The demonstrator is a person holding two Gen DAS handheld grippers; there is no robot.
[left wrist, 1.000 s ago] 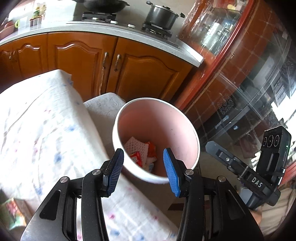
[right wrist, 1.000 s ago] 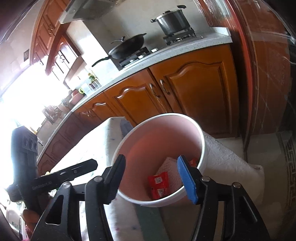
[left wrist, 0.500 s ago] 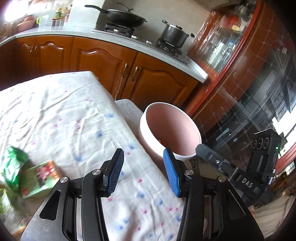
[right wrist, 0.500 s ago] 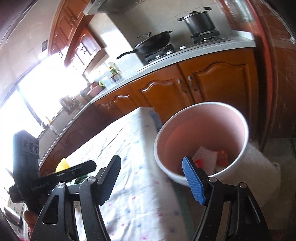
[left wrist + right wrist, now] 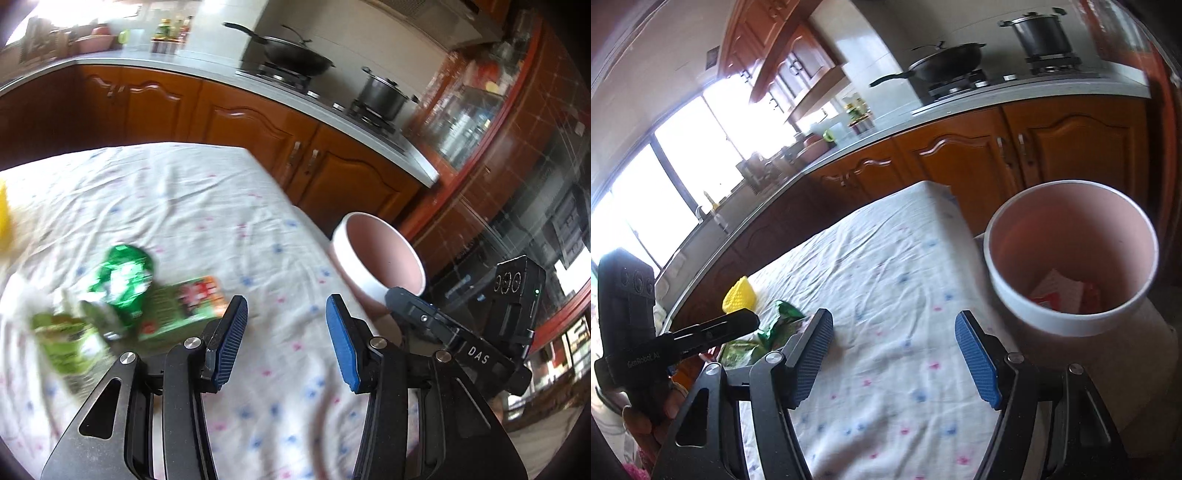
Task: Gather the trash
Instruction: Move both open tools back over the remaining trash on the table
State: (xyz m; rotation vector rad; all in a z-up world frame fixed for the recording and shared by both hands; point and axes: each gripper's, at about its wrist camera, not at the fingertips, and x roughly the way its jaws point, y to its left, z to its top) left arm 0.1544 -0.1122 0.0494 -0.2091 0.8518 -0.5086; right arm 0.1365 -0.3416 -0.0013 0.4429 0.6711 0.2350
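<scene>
A white bin with a pink inside (image 5: pixel 380 254) (image 5: pixel 1071 258) stands off the table's right edge; red and white wrappers (image 5: pixel 1060 291) lie in it. Green wrappers (image 5: pixel 125 273) (image 5: pixel 775 328), a green and red packet (image 5: pixel 184 306) and a light green pack (image 5: pixel 62 343) lie on the tablecloth at the left. A yellow object (image 5: pixel 738 295) lies farther left. My left gripper (image 5: pixel 284 332) is open and empty above the cloth, right of the packets. My right gripper (image 5: pixel 894 354) is open and empty between the wrappers and the bin.
The table wears a white cloth with small pink and blue flowers (image 5: pixel 221 206) (image 5: pixel 886 280). Behind it run wooden kitchen cabinets (image 5: pixel 258 125) with a wok (image 5: pixel 291 55) and a pot (image 5: pixel 380 92) on the stove. A glass cabinet (image 5: pixel 480 110) stands at the right.
Both grippers have drawn back from over the bin toward the left across the table. The green wrappers have come into view. Both stay open and empty.
</scene>
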